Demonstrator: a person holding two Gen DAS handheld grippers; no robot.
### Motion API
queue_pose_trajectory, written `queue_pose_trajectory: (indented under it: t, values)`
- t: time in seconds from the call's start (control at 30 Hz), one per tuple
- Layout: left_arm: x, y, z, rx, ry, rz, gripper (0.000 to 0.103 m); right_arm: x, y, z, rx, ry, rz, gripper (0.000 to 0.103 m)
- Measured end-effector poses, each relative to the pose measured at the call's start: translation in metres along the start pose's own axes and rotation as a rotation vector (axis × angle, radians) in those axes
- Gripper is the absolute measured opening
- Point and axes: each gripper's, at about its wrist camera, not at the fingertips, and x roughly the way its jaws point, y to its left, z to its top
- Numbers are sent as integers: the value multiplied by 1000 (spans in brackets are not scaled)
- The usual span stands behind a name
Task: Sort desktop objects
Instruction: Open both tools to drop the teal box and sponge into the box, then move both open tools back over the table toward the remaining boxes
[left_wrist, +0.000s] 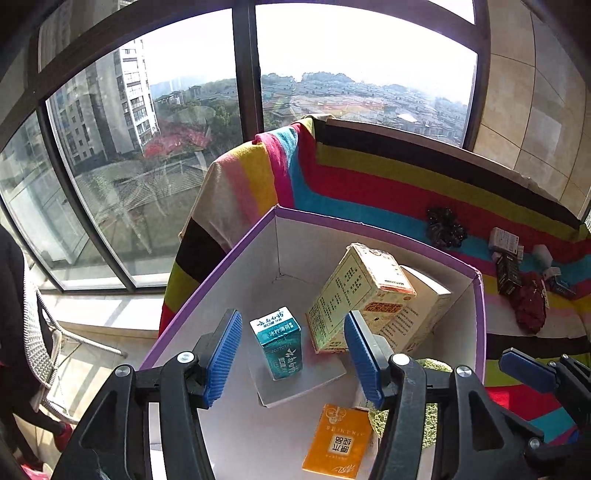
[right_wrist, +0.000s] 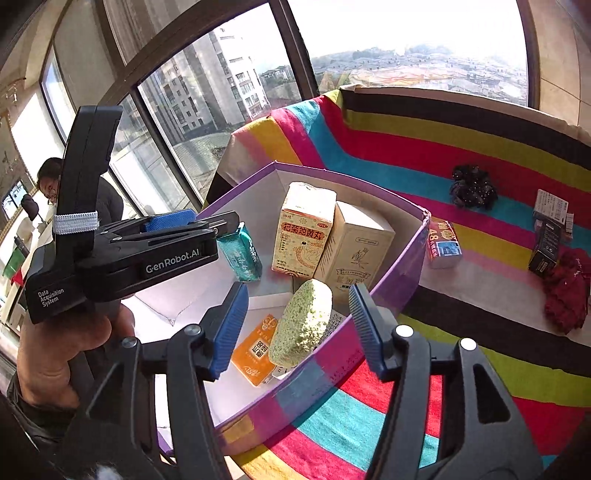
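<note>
My left gripper (left_wrist: 291, 354) is over the box (left_wrist: 207, 280), and its blue pads stand apart with nothing pressed between them. The teal carton (left_wrist: 280, 343) stands up in the gap, its long side going up and down, but neither pad touches it. It sits on a flat white card (left_wrist: 314, 384) on the box floor. There is bare floor on the left of it, up to the purple wall.

My right gripper (right_wrist: 295, 328) is open too. It hangs over the near wall of the box (right_wrist: 402, 258). The green sponge (right_wrist: 301, 326) is between its pads, but they do not touch it. The sponge leans, with its long side going from low near me to high and away. The orange pack (right_wrist: 255, 350) lies flat just left of the sponge.

At the back of the box, the yellow carton (right_wrist: 303, 232) and the tan carton (right_wrist: 354, 251) stand up side by side, touching. They fill the far right corner.

My left hand (right_wrist: 62, 354) shows on the left side of the right view.

Outside the box, the striped cloth (right_wrist: 461, 147) has lots of open room. A small red and blue pack (right_wrist: 443, 243) lies just past the box corner. A black scrunchie (right_wrist: 472, 190), some small boxes (right_wrist: 550, 229) and a dark red cloth (right_wrist: 569, 291) are far off to the right.
</note>
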Motion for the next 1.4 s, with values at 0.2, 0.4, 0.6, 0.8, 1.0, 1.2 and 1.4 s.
queue_pose_trajectory:
  t: [0.2, 0.4, 0.6, 0.8, 1.0, 1.2, 1.4]
  values:
    - [-3, -25, -2, 36, -3, -20, 60, -4, -33, -8, 40, 1, -75, 64]
    - [-4, -55, -6, 56, -3, -68, 60, -17, -78, -26, 80, -7, -174, 69]
    - [-5, -89, -6, 91, -4, -91, 60, -23, -133, -42, 167, 9, -234, 69]
    - [-7, -124, 1, 135, -16, -102, 61, -34, -185, -54, 261, 12, -274, 69]
    - [-3, -158, 10, 183, -23, -115, 61, -50, -227, -58, 337, -11, -309, 69]
    - [8, -191, 14, 234, -8, -138, 61, -60, -264, -63, 402, -22, -337, 69]
    - [19, -224, 11, 295, 6, -169, 61, -71, -296, -64, 460, -41, -365, 69]
